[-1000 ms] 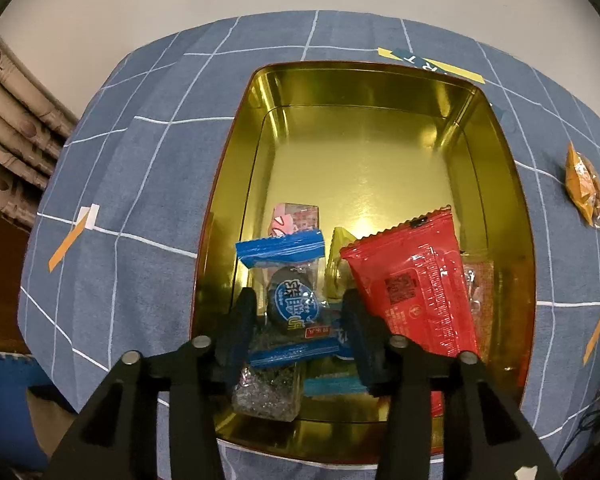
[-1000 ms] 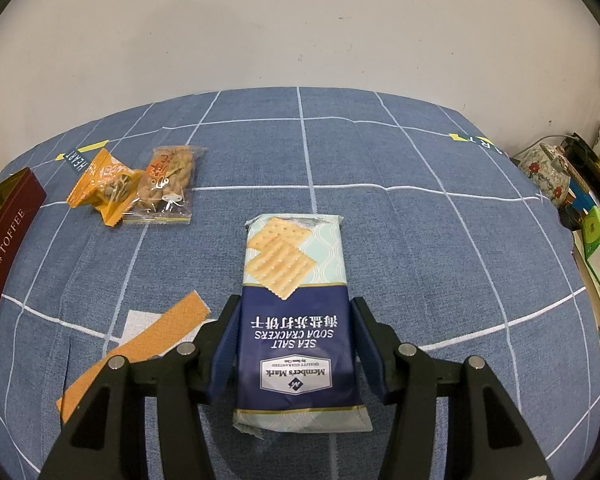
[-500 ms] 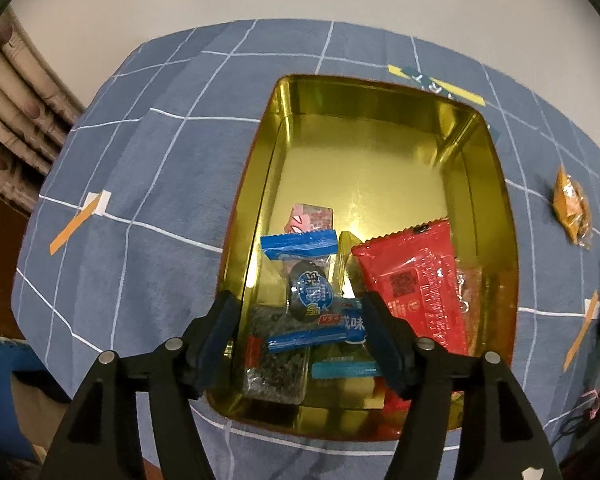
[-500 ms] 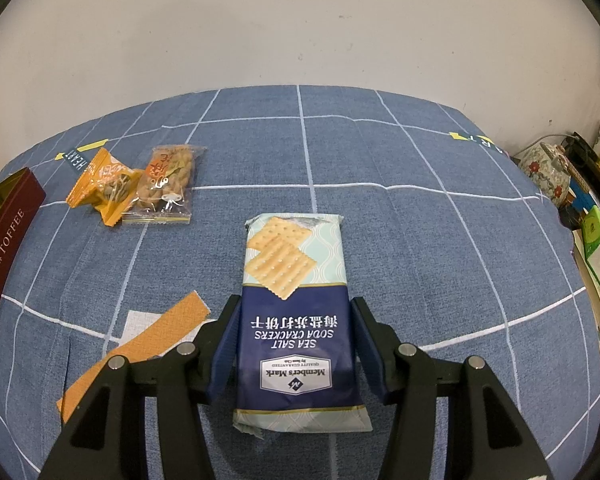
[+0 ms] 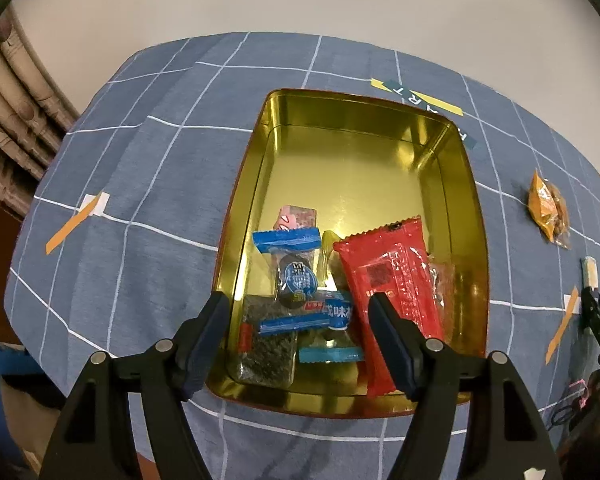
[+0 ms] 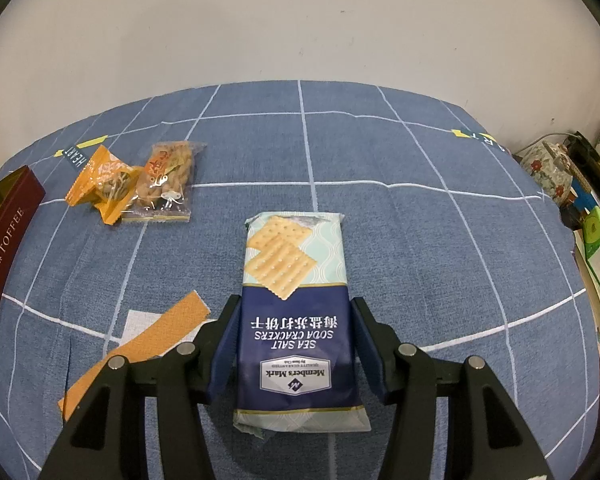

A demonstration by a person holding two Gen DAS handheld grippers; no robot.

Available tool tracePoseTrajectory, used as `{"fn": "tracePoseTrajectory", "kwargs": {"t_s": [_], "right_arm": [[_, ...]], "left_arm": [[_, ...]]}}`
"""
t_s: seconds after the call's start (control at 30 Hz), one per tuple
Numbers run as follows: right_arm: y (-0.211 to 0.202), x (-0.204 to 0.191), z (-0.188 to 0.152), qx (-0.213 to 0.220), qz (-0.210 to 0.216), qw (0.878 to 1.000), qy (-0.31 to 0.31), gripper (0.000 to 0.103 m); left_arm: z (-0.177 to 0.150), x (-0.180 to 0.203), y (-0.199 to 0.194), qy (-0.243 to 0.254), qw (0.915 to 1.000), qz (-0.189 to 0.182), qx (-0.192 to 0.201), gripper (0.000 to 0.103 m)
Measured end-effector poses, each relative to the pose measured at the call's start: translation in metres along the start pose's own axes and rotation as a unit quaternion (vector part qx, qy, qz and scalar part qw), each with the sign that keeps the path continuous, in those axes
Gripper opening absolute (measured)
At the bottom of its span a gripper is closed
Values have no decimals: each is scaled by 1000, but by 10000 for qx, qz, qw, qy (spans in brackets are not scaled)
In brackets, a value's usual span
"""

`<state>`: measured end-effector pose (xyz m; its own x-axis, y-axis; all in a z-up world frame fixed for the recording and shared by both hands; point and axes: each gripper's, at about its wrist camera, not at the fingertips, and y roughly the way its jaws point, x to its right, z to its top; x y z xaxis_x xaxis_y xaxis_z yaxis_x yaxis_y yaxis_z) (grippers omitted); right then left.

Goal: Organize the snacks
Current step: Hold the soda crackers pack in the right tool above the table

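Blue cloth [image 6: 380, 240]; right tool [image 6: 296, 344] clamps cracker pack [image 6: 296, 320].

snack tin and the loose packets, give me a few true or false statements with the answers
1. The left gripper is open above the gold tin. True.
2. The red packet lies on the blue cloth outside the tin. False: it lies inside the tin.
3. The cracker pack sits between the right gripper's fingers. True.
4. The cracker pack is already in the tin. False: it is over the cloth, away from the tin.
5. The orange packet rests beside a clear packet on the cloth. True.
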<state>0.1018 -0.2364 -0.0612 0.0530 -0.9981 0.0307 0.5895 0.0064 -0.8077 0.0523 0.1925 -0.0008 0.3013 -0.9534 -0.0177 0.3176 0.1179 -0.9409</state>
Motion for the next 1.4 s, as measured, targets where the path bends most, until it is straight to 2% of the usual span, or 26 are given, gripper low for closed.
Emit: {"fn": "tracePoseTrajectory", "kwargs": {"t_s": [0.47, 0.93, 1.03, 1.4], "right_arm": [[0, 0, 0, 1, 1, 10000, 4, 55], [0, 0, 2, -122, -47, 9999, 64, 54], [0, -1, 3, -165, -74, 9998, 63, 54], [-6, -20, 4, -312, -632, 9974, -150, 52]], "left_arm": [[-6, -3, 4, -52, 9999, -112, -74, 69], [-11, -14, -8, -252, 9992, -193, 248, 71], [-14, -16, -11, -203, 9991, -67, 367, 72], [-21, -27, -16, -259, 9983, -135, 500, 75]]}}
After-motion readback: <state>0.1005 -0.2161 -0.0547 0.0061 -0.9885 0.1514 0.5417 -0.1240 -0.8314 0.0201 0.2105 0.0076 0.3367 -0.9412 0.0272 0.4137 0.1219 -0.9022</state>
